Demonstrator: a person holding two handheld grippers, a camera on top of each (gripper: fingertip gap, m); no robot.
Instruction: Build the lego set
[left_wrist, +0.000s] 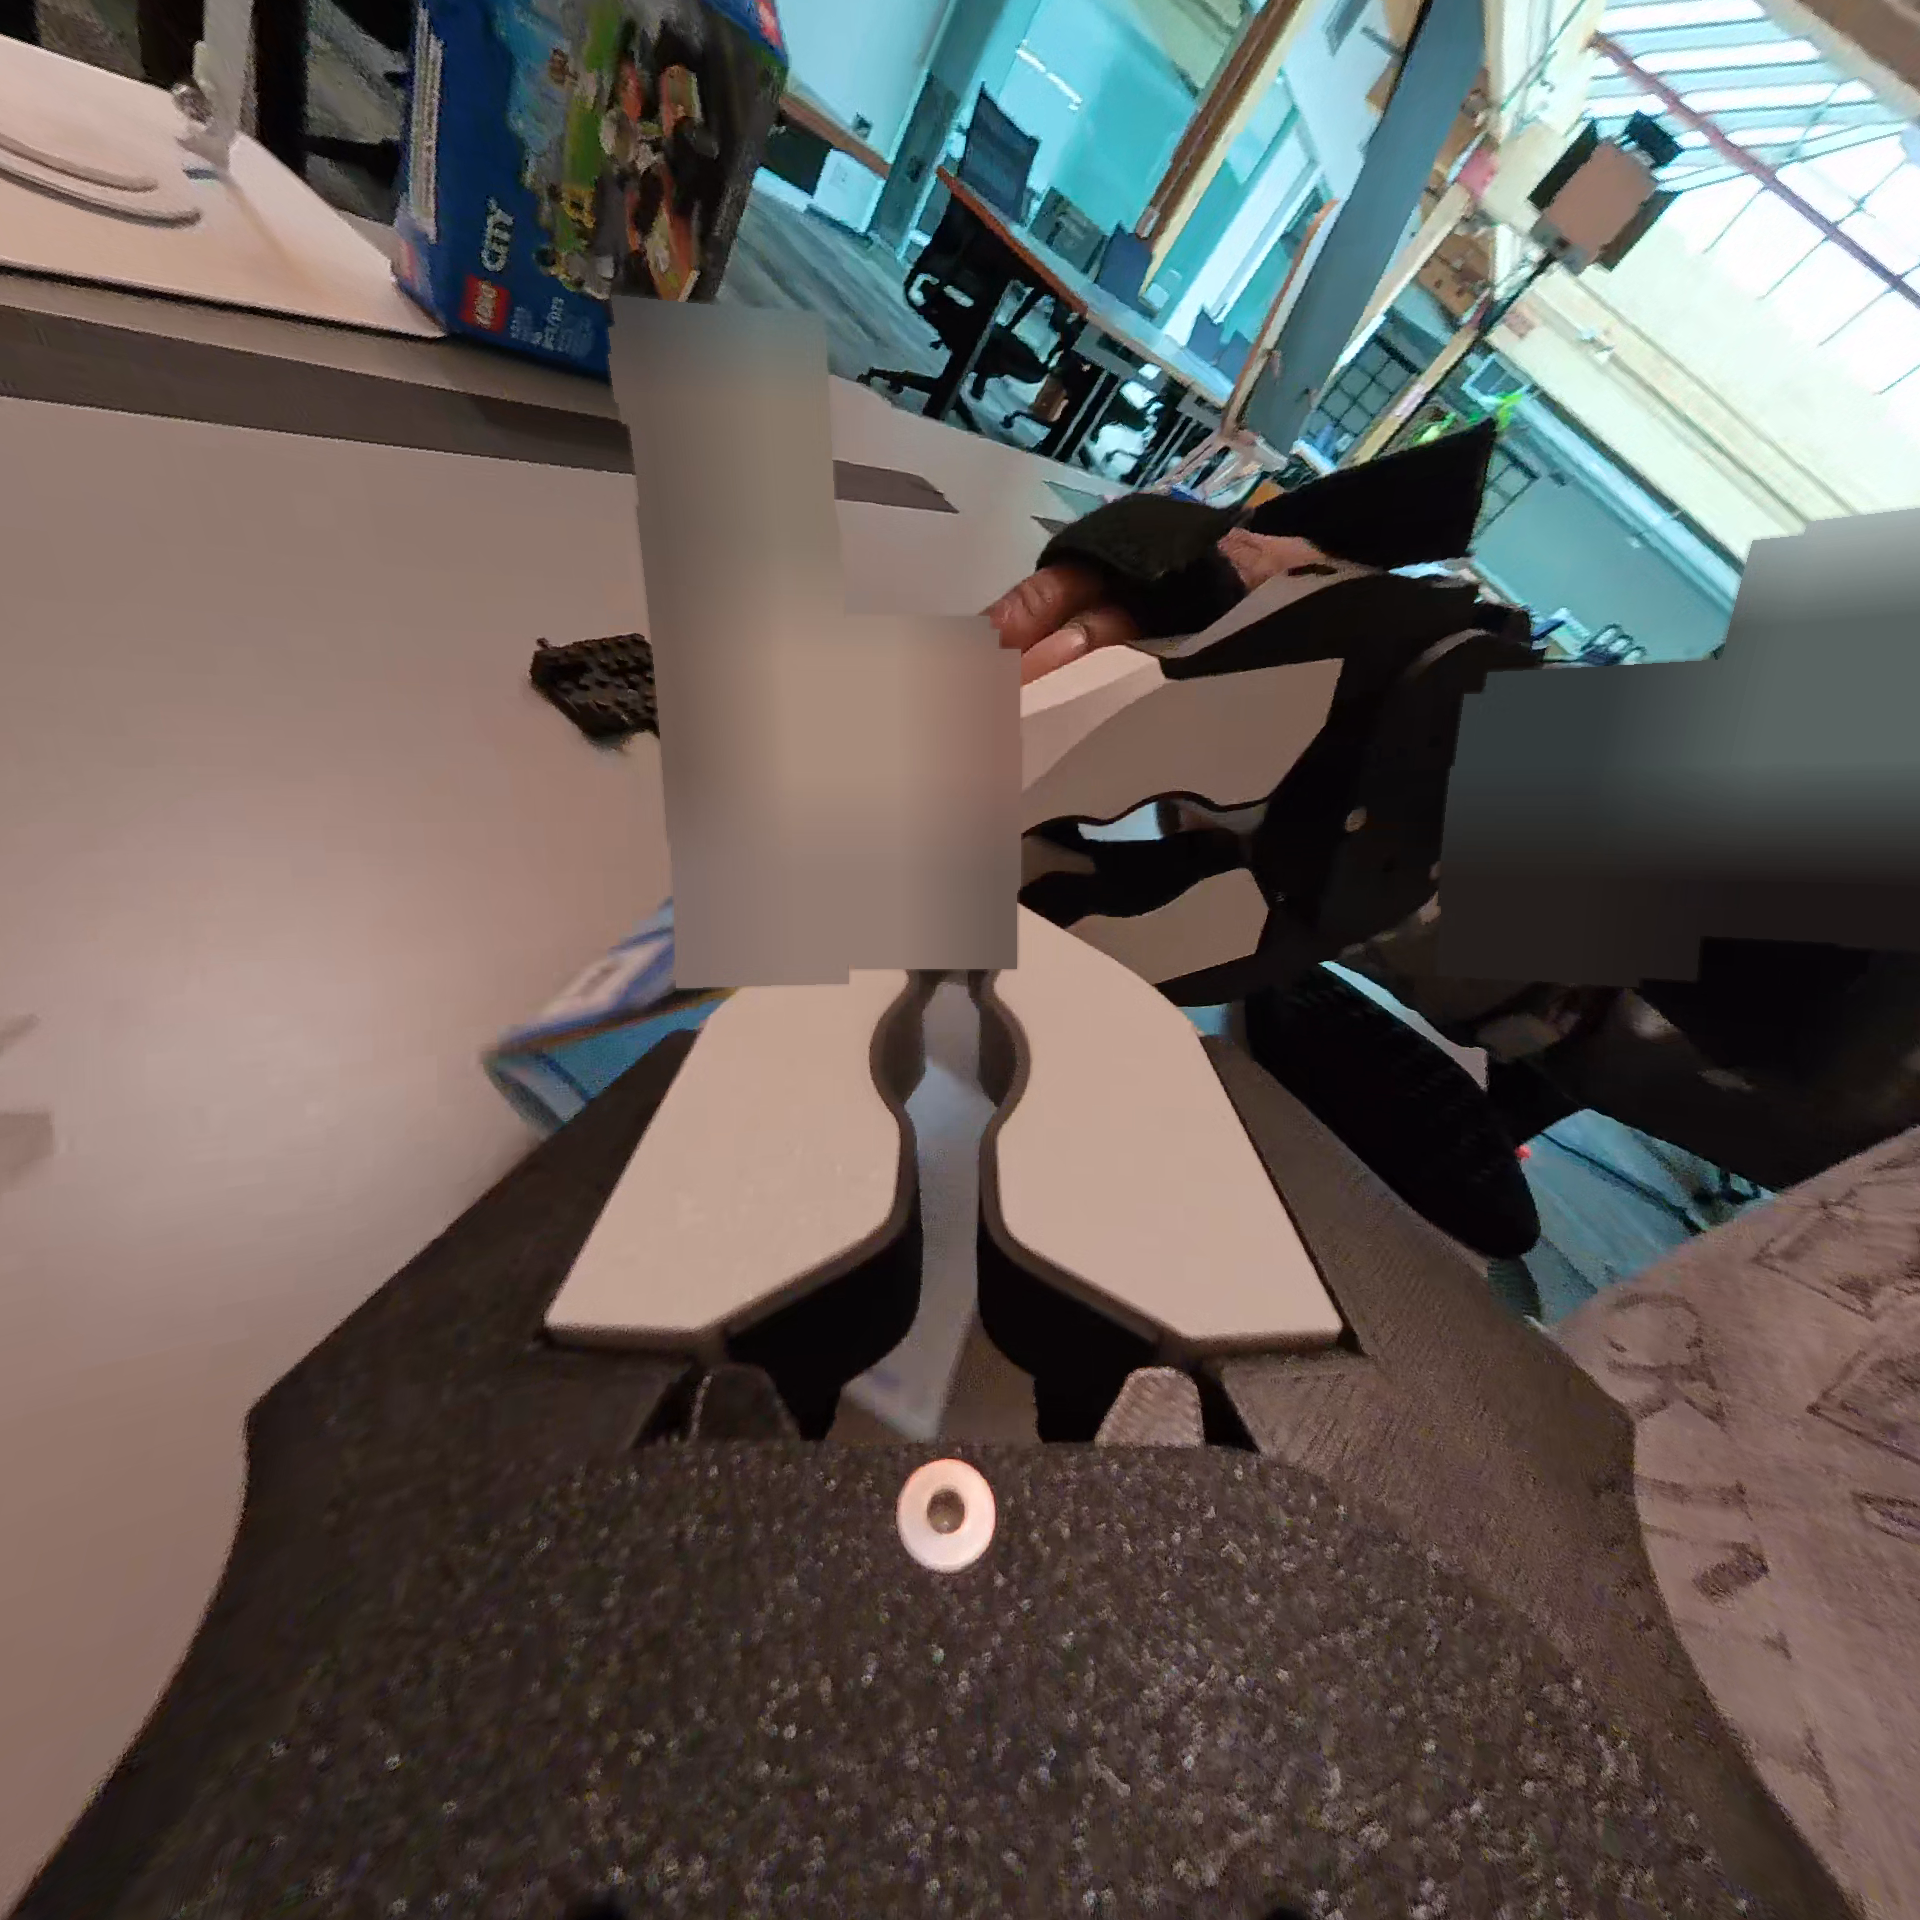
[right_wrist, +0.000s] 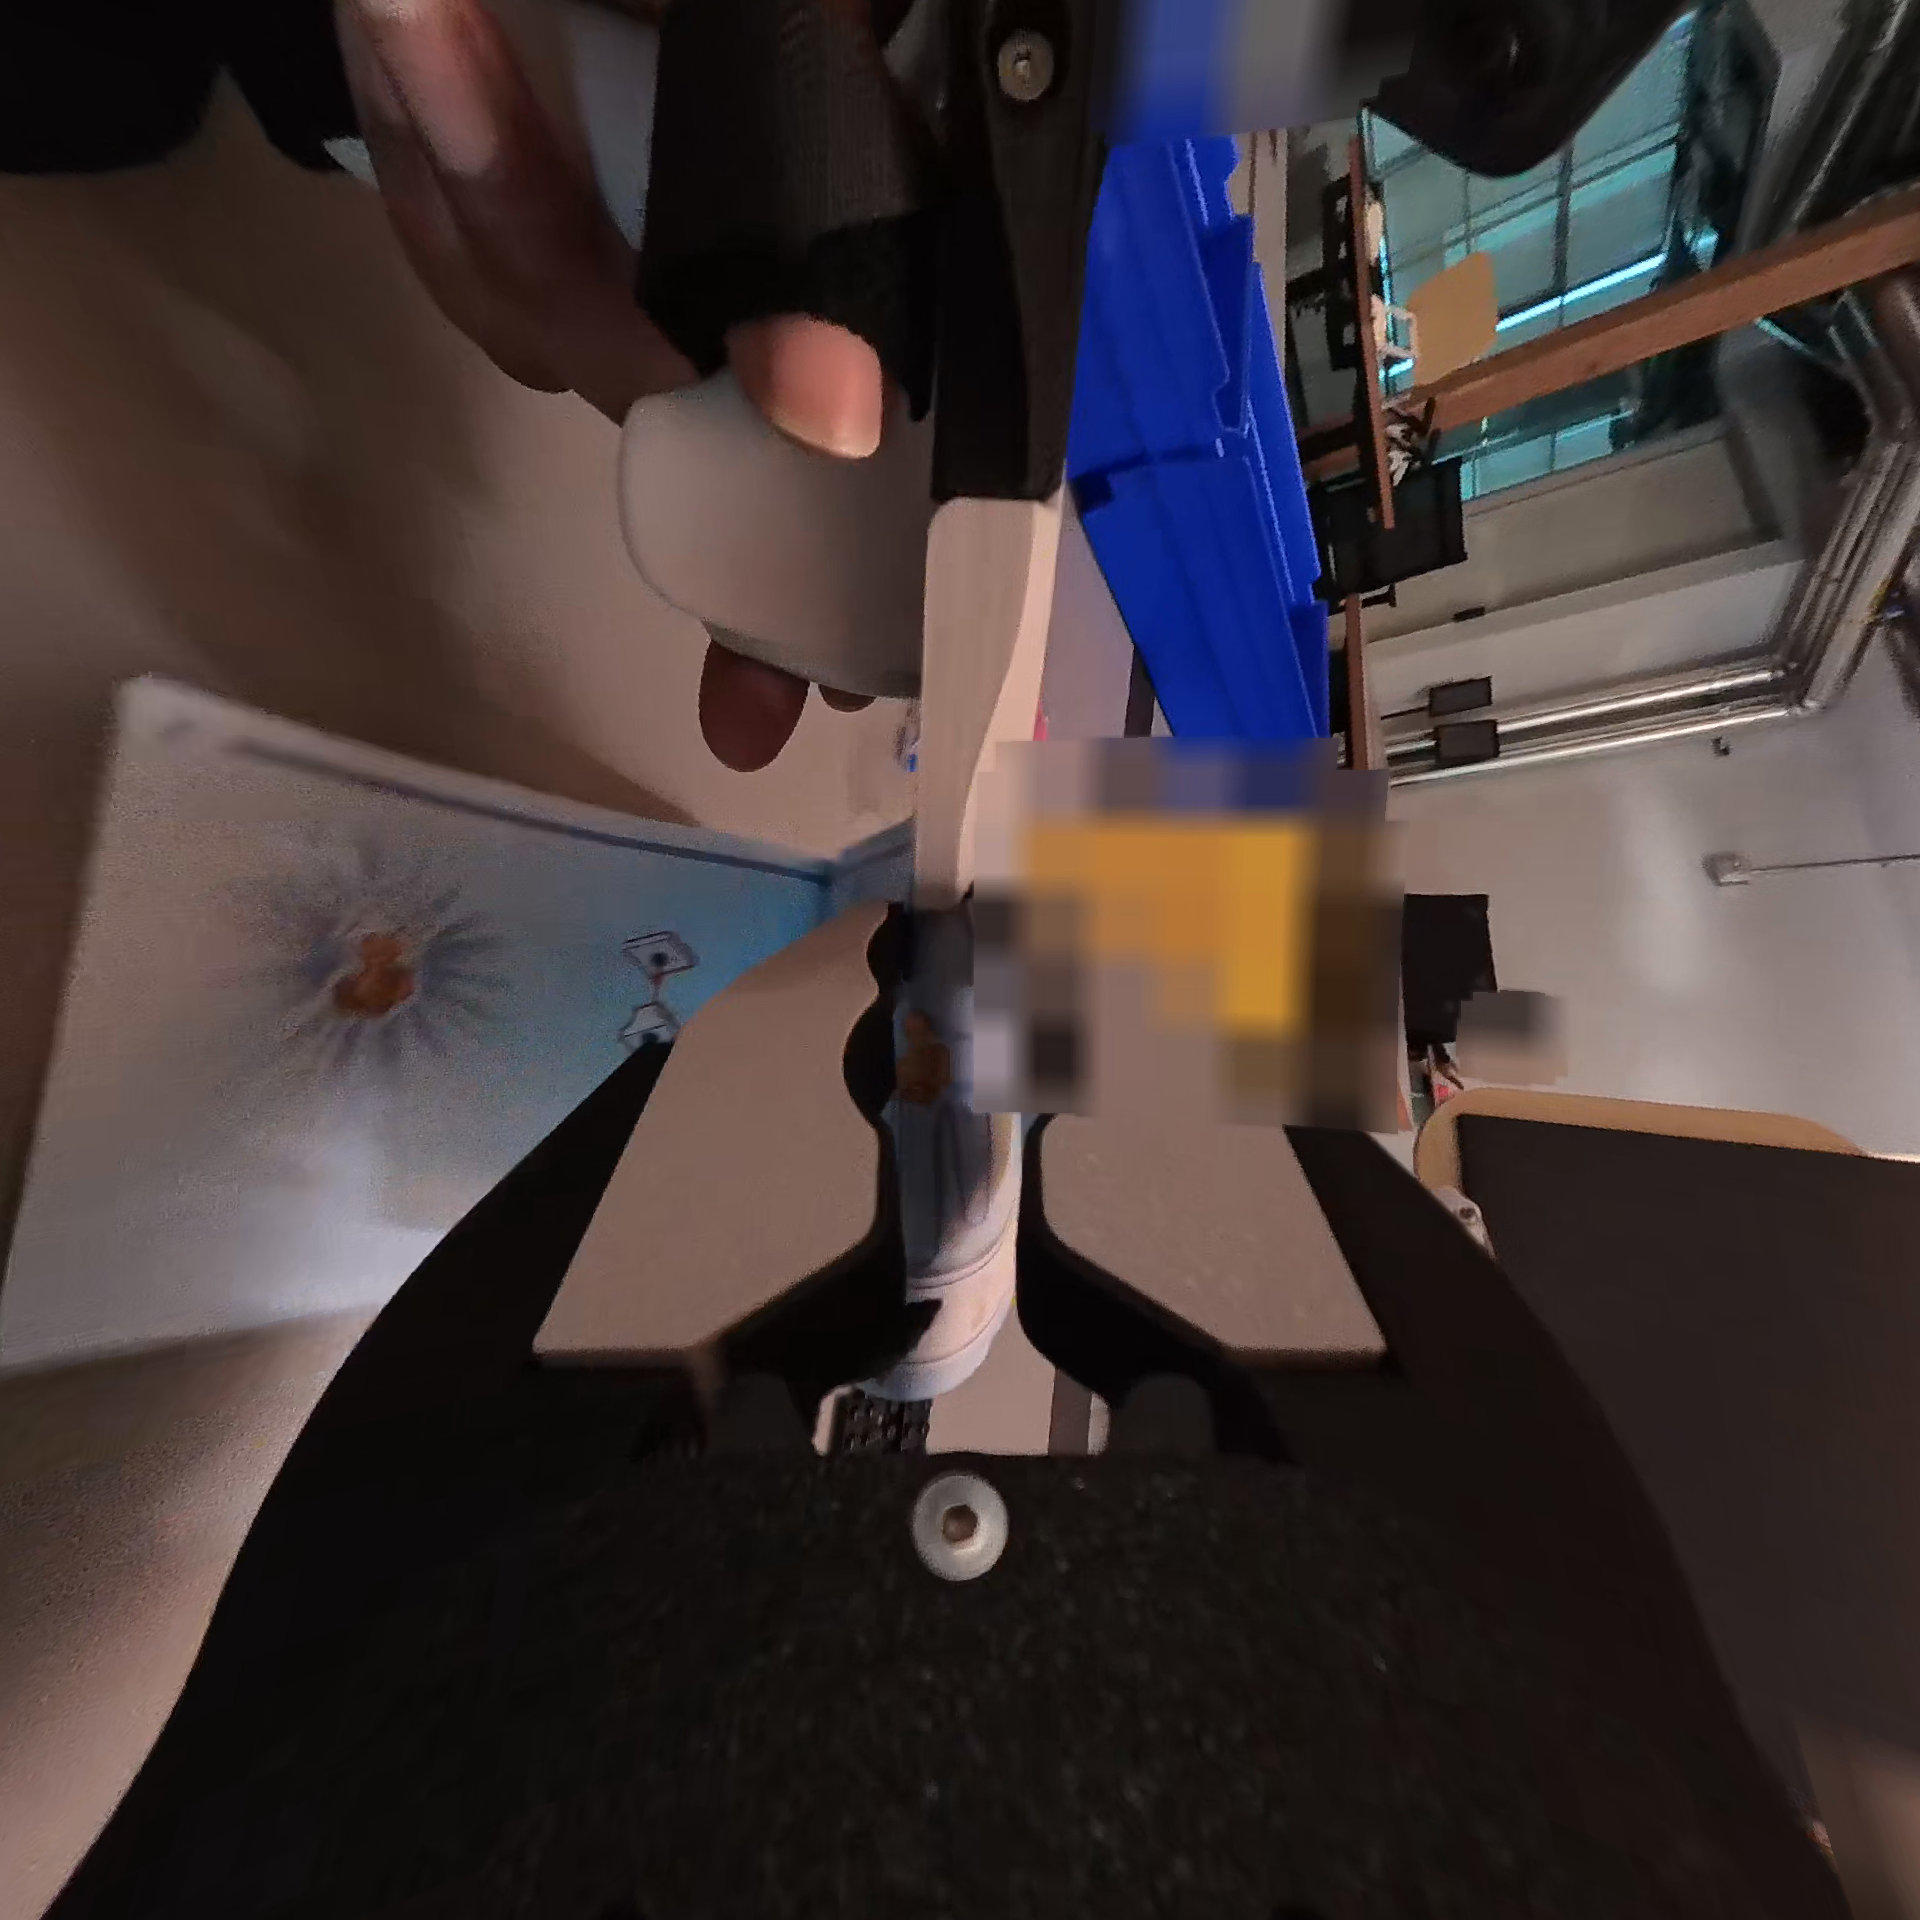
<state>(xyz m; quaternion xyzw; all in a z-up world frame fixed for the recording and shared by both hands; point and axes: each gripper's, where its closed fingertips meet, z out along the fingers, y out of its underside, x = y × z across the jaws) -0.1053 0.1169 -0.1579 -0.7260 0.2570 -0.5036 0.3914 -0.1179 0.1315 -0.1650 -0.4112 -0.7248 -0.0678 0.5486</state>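
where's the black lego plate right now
In the left wrist view, the black lego plate lies on the white table, left of centre, nearer than the blue lego box.

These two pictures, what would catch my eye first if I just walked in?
Probably the pale blue instruction booklet, its page pinched in the right claw with the left claw's finger coming down to meet it from above. Next, the bright blue lego box standing at the far edge of the white table, with a small black lego plate lying alone nearer in.
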